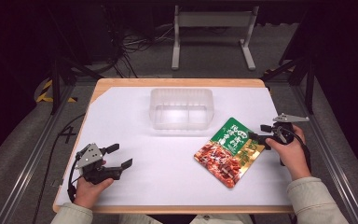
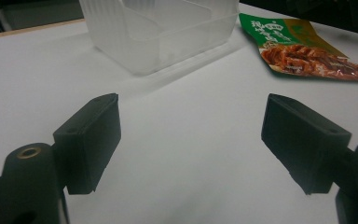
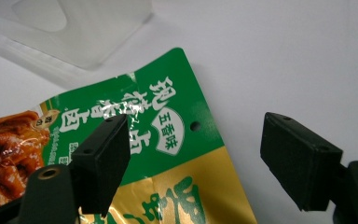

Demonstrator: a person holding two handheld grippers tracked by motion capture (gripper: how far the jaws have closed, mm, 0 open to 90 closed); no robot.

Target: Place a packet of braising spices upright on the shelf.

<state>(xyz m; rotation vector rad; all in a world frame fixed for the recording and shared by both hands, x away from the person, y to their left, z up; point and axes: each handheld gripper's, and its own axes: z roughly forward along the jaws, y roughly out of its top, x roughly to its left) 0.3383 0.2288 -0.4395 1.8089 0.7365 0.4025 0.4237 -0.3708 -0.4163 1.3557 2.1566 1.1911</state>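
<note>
Two grippers out on the desk (image 1: 121, 107), both with jaws spread wide and nothing between them. Left gripper (image 1: 120, 156) sits down around 7 o'clock in the person's left hand (image 1: 89, 189), hovering over bare white surface, well apart from everything. Right gripper (image 1: 260, 134) is over at 3 o'clock in the right hand (image 1: 292, 151), and its gripper view has one jaw over the green top of the snack pouch (image 3: 168, 140) and the other over bare desk just off the pouch's edge. Pouch lies flat, right of center, printed side up. Clear plastic tub (image 1: 182, 108) sits toward 12 o'clock, near the pouch's top corner but not touching.
</note>
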